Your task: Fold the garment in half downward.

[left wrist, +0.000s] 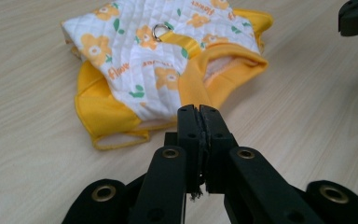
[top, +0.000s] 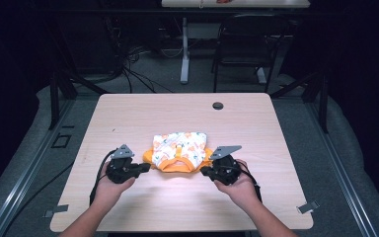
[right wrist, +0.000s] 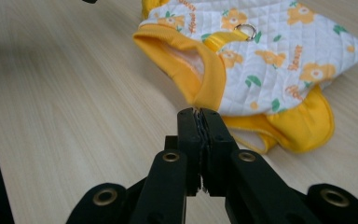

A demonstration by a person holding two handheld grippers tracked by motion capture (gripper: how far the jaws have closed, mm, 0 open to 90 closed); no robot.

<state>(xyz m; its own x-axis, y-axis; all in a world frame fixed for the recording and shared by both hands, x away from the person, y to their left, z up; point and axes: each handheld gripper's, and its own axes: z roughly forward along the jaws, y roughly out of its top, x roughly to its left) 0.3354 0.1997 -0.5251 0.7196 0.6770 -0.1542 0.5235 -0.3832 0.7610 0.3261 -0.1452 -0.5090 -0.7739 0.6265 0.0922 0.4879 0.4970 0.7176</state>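
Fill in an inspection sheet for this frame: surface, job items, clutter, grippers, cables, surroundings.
Surface: light wood table, bare apart from a round dark grommet near the far edge.
Job's things: small folded pet garment, white quilted with orange flowers, yellow trim, metal D-ring on a yellow strap; lies flat near the table's middle.
Clutter: nothing seen.
Grippers: left gripper shut, holding nothing, tips just short of the garment's yellow edge; right gripper shut, holding nothing, tips close before the collar opening.
Cables: black cable trails from the left gripper; loose cables on the floor beyond.
Surroundings: dark room, black chair, white desk leg.
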